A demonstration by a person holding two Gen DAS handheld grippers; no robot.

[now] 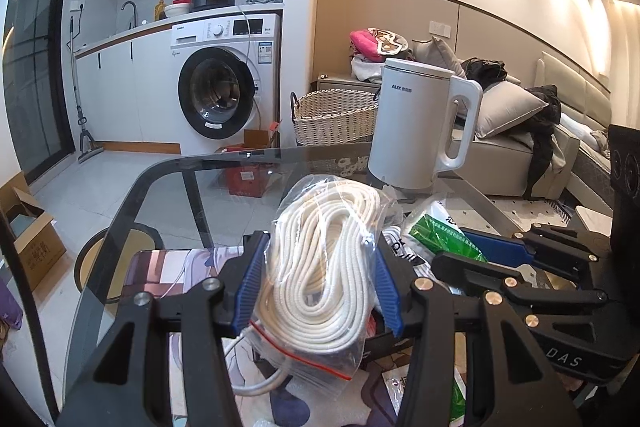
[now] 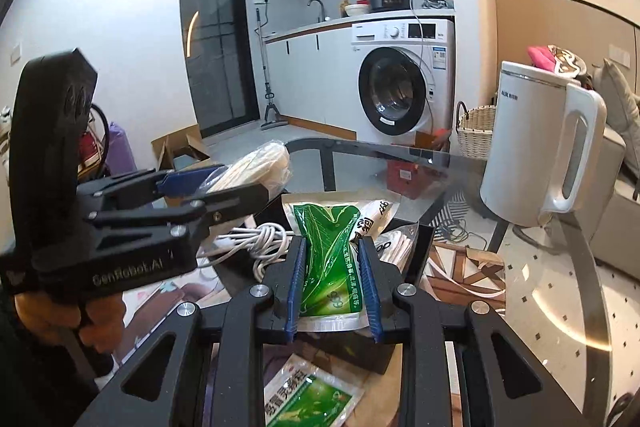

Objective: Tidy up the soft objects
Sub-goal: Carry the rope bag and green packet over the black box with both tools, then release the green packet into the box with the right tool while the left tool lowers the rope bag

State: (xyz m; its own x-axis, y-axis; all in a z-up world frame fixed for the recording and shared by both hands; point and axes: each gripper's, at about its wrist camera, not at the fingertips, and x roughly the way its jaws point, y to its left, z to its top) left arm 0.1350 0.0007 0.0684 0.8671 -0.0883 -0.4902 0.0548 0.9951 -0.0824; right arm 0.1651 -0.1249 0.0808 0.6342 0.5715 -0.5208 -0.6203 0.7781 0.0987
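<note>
Rope bag (image 1: 320, 267) between left fingers (image 1: 250, 283)

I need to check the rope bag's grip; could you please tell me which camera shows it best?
The left wrist view: the rope bag fills the centre, clamped in the left gripper. The right wrist view shows only its end.

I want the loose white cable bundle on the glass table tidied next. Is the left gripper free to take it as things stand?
Probably not yet: the left gripper is shut on the clear bag of white rope. The white cable bundle lies uncovered beneath, so the way looks open once the bag is released.
</note>
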